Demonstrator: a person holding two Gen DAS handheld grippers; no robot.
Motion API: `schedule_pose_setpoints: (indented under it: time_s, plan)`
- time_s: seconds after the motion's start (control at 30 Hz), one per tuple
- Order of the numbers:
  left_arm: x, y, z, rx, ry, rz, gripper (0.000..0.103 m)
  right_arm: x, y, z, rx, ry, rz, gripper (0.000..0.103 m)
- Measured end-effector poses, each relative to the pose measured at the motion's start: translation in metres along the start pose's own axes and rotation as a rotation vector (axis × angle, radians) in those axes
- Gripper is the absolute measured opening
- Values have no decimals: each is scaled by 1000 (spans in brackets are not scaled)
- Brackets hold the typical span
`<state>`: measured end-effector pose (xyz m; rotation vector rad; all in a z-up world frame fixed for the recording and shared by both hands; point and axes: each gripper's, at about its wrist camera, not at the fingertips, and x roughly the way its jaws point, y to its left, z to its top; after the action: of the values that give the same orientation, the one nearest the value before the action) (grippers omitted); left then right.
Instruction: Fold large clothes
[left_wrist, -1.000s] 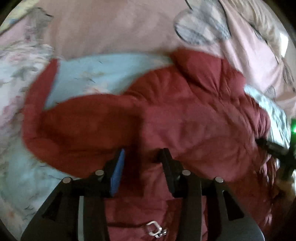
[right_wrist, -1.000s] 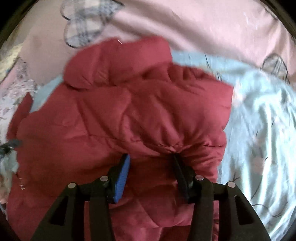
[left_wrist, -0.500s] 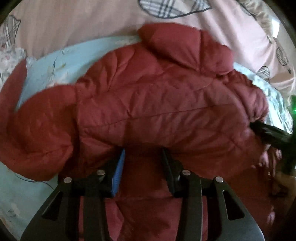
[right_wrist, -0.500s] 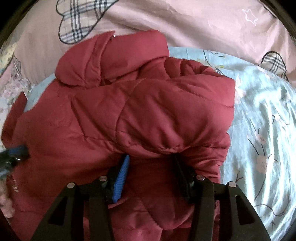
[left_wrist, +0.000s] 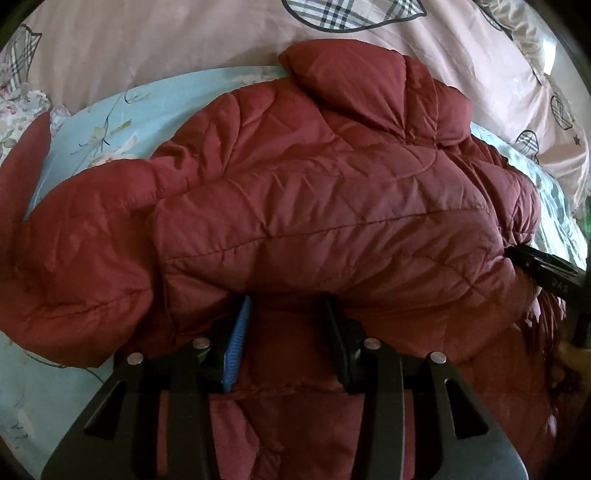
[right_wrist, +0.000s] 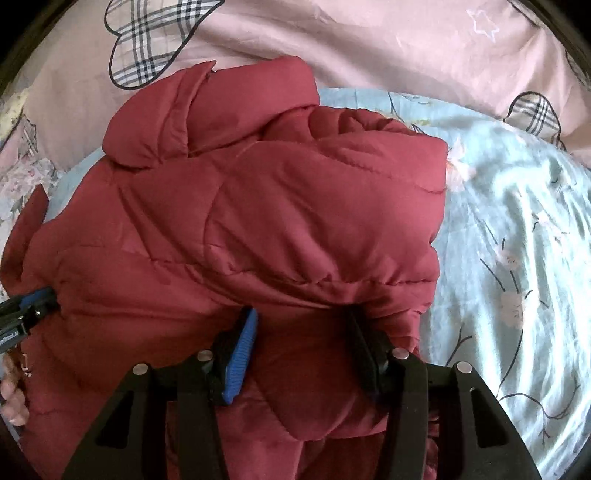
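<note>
— Carried further over since a second ago: lower half of the red puffer jacket (left_wrist: 332, 206) brought up across its own body, fold edge now sitting closer to the collar (left_wrist: 351, 77).

— Both grips on?

— Left gripper (left_wrist: 286, 314) spread moderately wide, thick padded hem bunched between its fingers, blue pad (left_wrist: 236, 347) against the cloth. Right gripper (right_wrist: 301, 325) much the same, parted about as far, quilted edge bulging up through the gap. Looks like holding in both cases, though hard to say how firm.

— Whereabouts on the bed?

— Lying on the pale blue floral sheet (right_wrist: 517, 236), collar touching the pink duvet (right_wrist: 369, 44) with plaid hearts.

— Heading?

— Collar pointing away from both cameras, hem end nearest. Long axis running from the grippers up toward the duvet. One sleeve (left_wrist: 77, 266) flung out to the left, across that axis.

— Doing it well?

— Best to keep both grippers level and at equal reach, so the fold line stays square across the back. Lay down, then let go together; puffy filling probably springs up otherwise. Left sleeve likely wants tucking in.
</note>
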<state>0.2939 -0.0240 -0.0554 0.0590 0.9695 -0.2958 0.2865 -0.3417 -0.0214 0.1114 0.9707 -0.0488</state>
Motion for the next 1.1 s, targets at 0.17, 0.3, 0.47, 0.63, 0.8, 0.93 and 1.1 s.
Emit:
schedule_pose_setpoints:
  time_s: [0.17,0.3,0.47,0.63,0.8,0.93,1.1]
  plan:
    - [-7,-2,-2,7,0,14,40,-6,0,2,17,-1,12,52]
    - [-26,3,-3,-31,-4,-16,48,-32,-6,2,64,-17,59,58]
    - [-57,31,-12,-117,-42,0,53,-67,6,-6,40,-49,121,63]
    - [-79,68,-21,-202,-69,26,55,-90,24,-20,-11,-61,164,68]
    - [-95,103,-24,-250,-106,78,61,-101,35,-32,-26,-50,204,68]
    - [-103,121,-23,-259,-118,119,63,-106,40,-38,-37,-35,220,69]
    - [-109,142,-17,-284,-136,172,70,-112,42,-42,-36,-31,237,71]
